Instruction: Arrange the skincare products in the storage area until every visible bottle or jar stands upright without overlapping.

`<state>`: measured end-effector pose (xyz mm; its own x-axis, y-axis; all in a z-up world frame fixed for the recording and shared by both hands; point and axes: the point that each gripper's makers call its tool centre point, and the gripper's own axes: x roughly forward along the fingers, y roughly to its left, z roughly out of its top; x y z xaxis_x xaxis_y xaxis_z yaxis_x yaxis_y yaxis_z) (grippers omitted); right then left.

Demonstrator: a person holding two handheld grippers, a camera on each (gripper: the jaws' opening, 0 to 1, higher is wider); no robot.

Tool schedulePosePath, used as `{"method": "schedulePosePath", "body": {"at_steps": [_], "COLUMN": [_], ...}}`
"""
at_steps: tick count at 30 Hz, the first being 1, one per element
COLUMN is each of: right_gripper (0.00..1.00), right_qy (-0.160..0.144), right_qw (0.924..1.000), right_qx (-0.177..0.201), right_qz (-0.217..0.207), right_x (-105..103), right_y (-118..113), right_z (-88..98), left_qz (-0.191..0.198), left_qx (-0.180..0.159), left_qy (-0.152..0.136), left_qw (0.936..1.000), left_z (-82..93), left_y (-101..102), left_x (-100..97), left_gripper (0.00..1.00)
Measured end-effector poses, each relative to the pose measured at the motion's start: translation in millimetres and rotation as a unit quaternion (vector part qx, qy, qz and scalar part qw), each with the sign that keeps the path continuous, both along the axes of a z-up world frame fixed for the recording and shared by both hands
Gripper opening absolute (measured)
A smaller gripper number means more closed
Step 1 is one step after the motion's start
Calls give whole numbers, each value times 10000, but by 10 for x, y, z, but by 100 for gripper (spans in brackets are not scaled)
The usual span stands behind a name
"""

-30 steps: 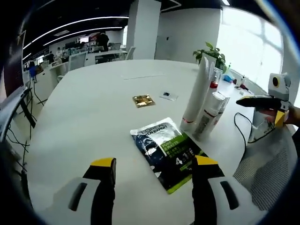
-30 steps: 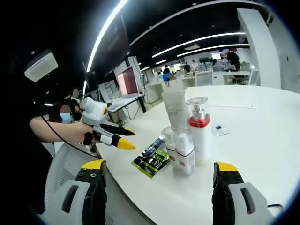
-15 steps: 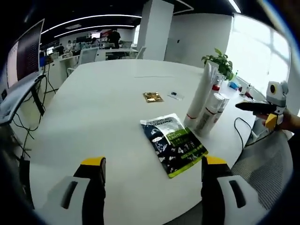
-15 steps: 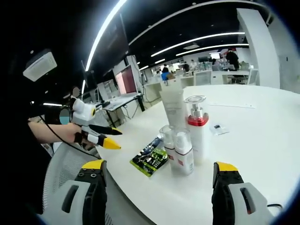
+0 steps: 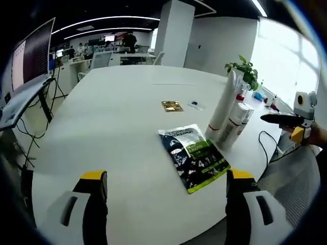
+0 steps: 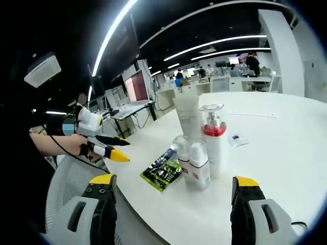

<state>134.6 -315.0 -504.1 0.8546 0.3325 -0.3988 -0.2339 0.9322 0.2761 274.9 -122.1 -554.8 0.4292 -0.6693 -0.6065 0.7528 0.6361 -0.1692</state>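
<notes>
White surface. Sachet: dark blue-black with lime green band and white print. Tall tube white; pump bottle white with red collar and clear cap. Two small bottles white, red band low, clear caps. Small packet gold. Gripper fingers black with yellow tips, bodies white. Plant green.

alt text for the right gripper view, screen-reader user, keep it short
A cluster of upright skincare containers, including a white tube and a red-collared pump bottle, stands on a white table beside a flat green-and-black sachet. The right gripper is open in the foreground; the left gripper is to the left.
</notes>
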Motion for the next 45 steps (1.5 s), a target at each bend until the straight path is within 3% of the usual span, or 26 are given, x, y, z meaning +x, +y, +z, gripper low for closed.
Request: {"method": "schedulePosePath", "body": {"at_steps": [15,28,38,45], "right_gripper": [98,97,96,96], "right_qy": [46,-40,0,72], "right_qw": [10000,9998,9996,9997], "right_qx": [-26,50,71,57], "right_qz": [2,-196,-256,-223], "right_x": [-2,13,19,20], "right_y": [7,-73,-91,-81], "right_z": [-12,16,-3,-36], "left_qz": [-107,-320,-144,-22], "left_qx": [275,501,470,496], "left_qy": [-57,136,37,104], "left_qw": [9995,9981,9988,9987], "left_z": [-81,-164,-96,-119], "left_y": [-3,-82,-370,-593], "left_x": [-14,-30,375,555], "left_gripper": [99,99,93,94]}}
